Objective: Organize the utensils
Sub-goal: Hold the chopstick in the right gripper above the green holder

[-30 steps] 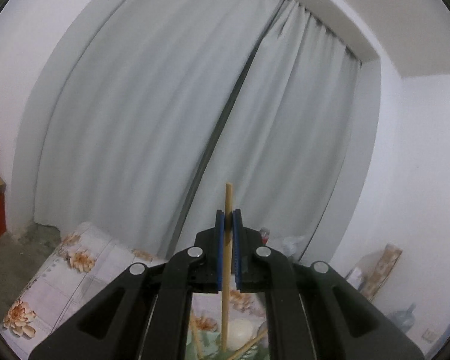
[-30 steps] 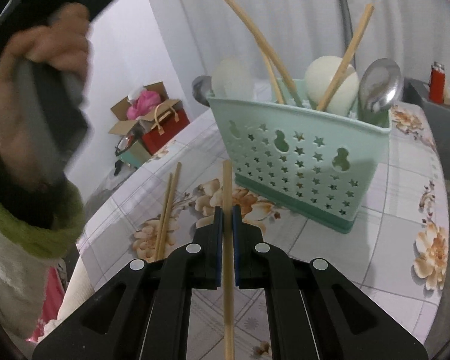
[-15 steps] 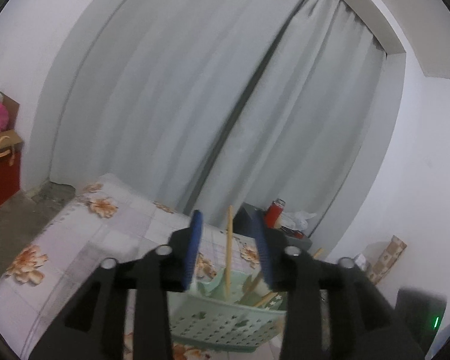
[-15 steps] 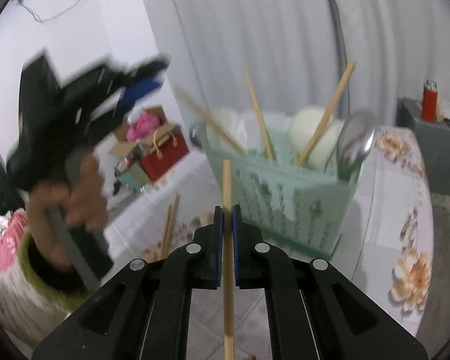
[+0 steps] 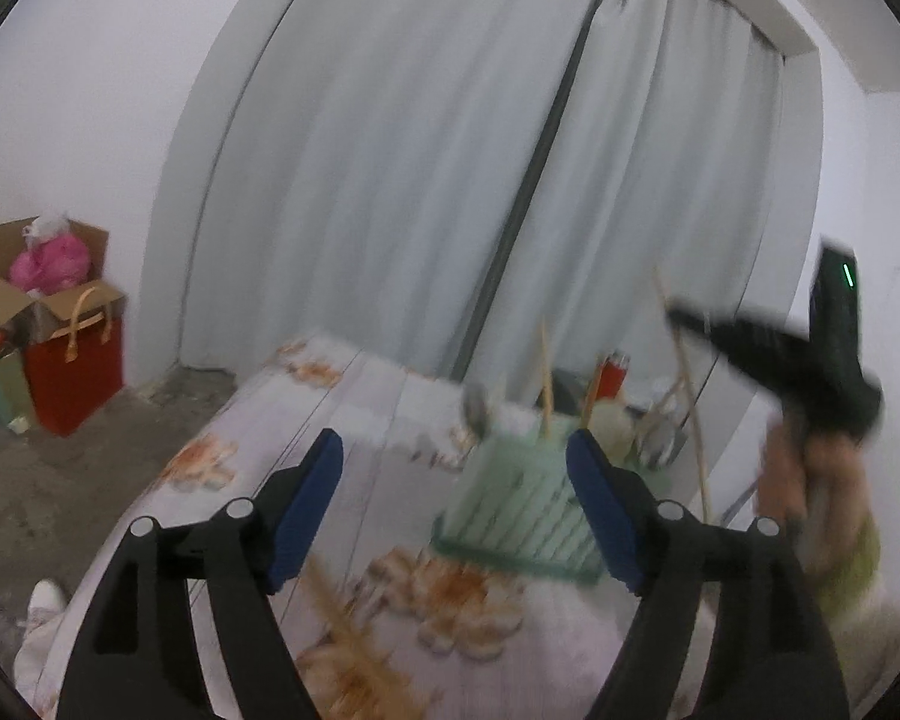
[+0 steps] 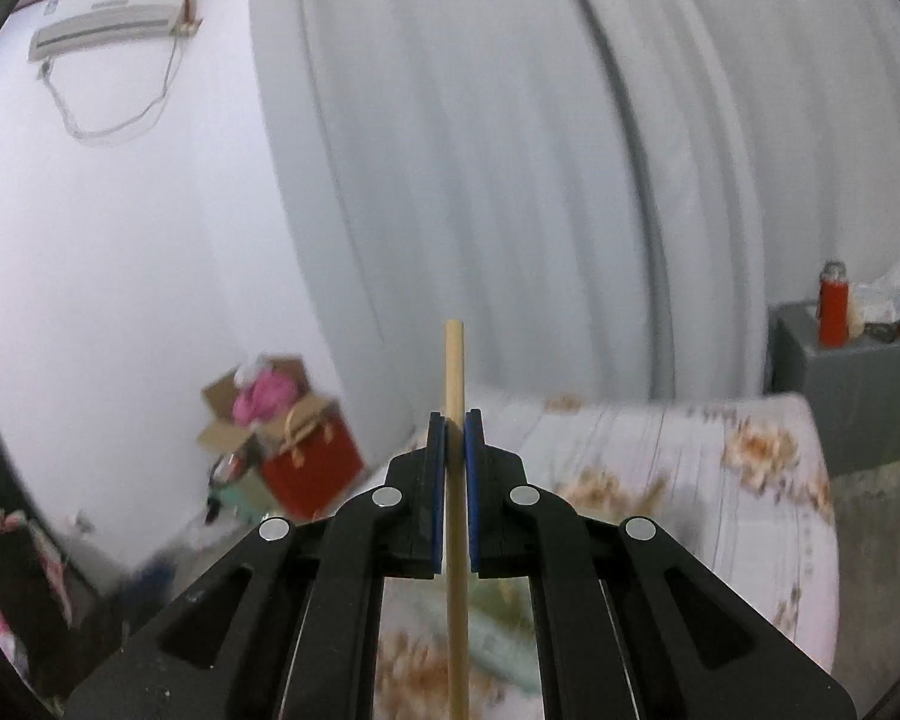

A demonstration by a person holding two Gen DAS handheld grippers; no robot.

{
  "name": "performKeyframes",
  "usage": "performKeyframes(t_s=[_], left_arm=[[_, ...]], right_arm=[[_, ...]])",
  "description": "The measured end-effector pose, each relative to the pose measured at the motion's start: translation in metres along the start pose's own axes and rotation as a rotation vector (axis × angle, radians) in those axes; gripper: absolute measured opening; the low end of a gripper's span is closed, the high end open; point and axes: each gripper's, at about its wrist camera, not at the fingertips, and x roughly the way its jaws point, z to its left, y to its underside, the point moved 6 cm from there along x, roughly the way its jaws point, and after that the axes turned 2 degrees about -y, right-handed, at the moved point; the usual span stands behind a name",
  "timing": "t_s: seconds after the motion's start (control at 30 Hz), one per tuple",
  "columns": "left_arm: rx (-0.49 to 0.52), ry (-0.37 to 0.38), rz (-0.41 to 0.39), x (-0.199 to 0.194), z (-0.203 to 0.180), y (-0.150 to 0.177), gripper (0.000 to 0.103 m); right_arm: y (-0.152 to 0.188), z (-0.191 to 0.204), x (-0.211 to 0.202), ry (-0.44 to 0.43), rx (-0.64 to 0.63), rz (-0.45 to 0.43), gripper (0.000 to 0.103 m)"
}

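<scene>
In the left wrist view my left gripper (image 5: 455,465) is open and empty, held above the table. Ahead of it stands the mint green utensil basket (image 5: 510,510), with chopsticks (image 5: 546,378) and spoons sticking up from it. Blurred loose chopsticks (image 5: 354,648) lie on the tablecloth near my left finger. My right gripper (image 5: 684,324) shows at the right, raised above the basket with a chopstick (image 5: 690,414) hanging from it. In the right wrist view my right gripper (image 6: 455,420) is shut on that wooden chopstick (image 6: 453,372), held upright. A blurred piece of the basket (image 6: 498,642) lies below.
The table has a floral cloth (image 5: 390,420). On the floor at the left stand a cardboard box with pink things (image 5: 42,264) and a red bag (image 5: 75,366). A grey cabinet (image 6: 846,396) with a red bottle (image 6: 833,306) stands beyond the table. Curtains hang behind.
My left gripper opened, let its chopstick drop into the basket, and pulled back. My right gripper lifted its chopstick up over the basket.
</scene>
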Motion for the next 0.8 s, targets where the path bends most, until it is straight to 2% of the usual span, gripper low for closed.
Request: performKeyframes(t_s=[0.17, 0.37, 0.63, 0.8], left_arm=[[0.016, -0.051, 0.073, -0.015, 0.015, 0.037, 0.076], [-0.025, -0.117, 0.119, -0.033, 0.041, 0.065, 0.077], [-0.036, -0.131, 0.102, -0.042, 0.047, 0.064, 0.077], [-0.032, -0.135, 0.114, -0.039, 0.049, 0.067, 0.077]], right_arm=[[-0.04, -0.012, 0.013, 0.057, 0.007, -0.132, 0.004], [-0.05, -0.018, 0.033, 0.157, -0.03, -0.218, 0.004], [-0.029, -0.014, 0.043, 0.237, -0.103, -0.195, 0.005], [-0.004, -0.017, 0.023, 0.24, -0.136, -0.115, 0.006]])
